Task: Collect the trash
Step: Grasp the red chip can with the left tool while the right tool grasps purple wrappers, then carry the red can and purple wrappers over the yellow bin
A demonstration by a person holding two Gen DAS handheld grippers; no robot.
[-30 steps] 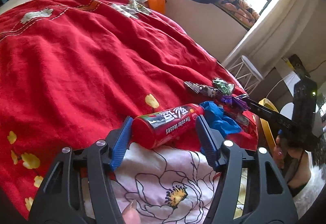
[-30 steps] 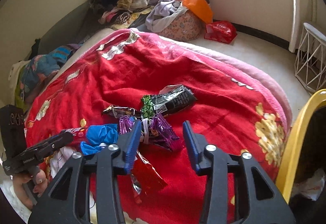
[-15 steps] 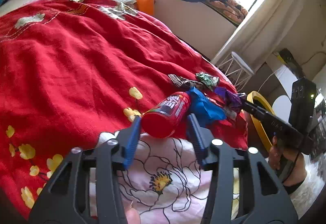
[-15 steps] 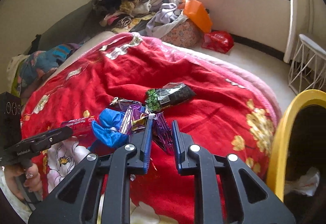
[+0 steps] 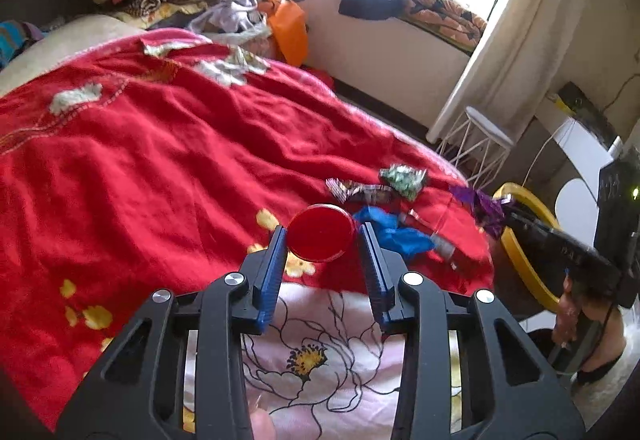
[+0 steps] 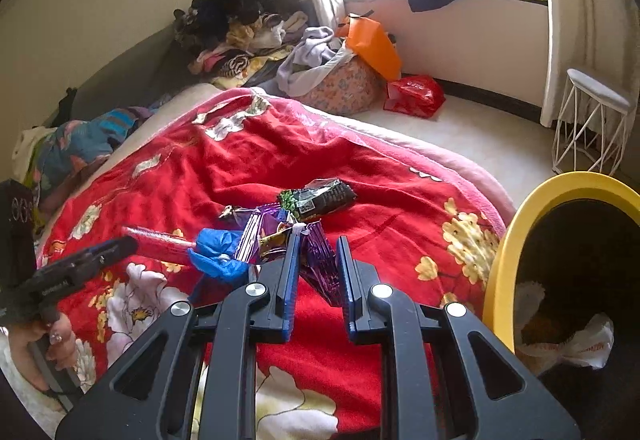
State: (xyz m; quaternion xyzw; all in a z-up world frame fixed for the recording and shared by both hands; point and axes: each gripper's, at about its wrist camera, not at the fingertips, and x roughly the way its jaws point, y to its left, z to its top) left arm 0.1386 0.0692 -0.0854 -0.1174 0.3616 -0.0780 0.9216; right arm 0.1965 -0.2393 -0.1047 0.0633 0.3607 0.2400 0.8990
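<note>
On the red blanket (image 5: pixel 160 160) lies a heap of trash. My left gripper (image 5: pixel 323 240) has a red snack tube (image 5: pixel 322 232) between its fingers, its round end facing the camera; the jaws are still closing and the pads press its sides. The right wrist view shows the same tube (image 6: pixel 160 244) held off the blanket. My right gripper (image 6: pixel 318 244) is shut on a crinkled purple wrapper (image 6: pixel 320 264), lifted slightly. A blue crumpled piece (image 6: pixel 218 252) and a green-and-black packet (image 6: pixel 320 196) lie beside it.
A yellow-rimmed bin (image 6: pixel 500 260) with white trash inside stands at the bed's right edge. A white wire stool (image 6: pixel 592 128) is on the floor beyond. Clothes are piled at the far wall, with an orange bag (image 6: pixel 372 44) and a red bag (image 6: pixel 416 96).
The left jaws closed on the red tube and lifted it, turning it end-on to the camera. The right jaws closed on the purple wrapper and raised it a little.
</note>
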